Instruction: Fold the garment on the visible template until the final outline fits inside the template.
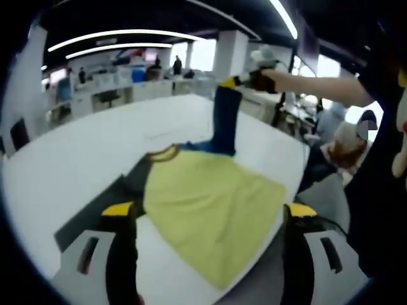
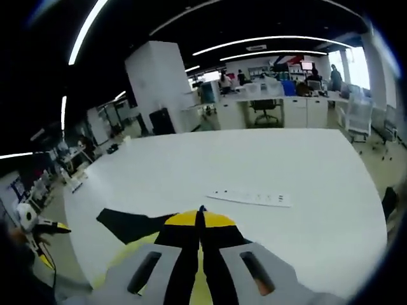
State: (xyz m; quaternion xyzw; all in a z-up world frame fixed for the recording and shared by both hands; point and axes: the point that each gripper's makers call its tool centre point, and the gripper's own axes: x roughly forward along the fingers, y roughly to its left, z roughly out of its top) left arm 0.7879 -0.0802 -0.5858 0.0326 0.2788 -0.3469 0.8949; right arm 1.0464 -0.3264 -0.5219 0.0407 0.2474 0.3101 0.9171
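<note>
On the white table, the right claw lifts the garment's blue sleeve; left claw released.

It is a big open office. Long ceiling lights shine over white desks, office chairs and a big white table.

Counting it up: I'm seeing one garment, yellow-green with dark blue sleeves, lying on one big white table. One dark template is peeking out at the garment's left side. Two hand-held grippers are showing: the left hand-held gripper near the hem and the right hand-held gripper at the far sleeve. One white strip is sitting on the table too.
</note>
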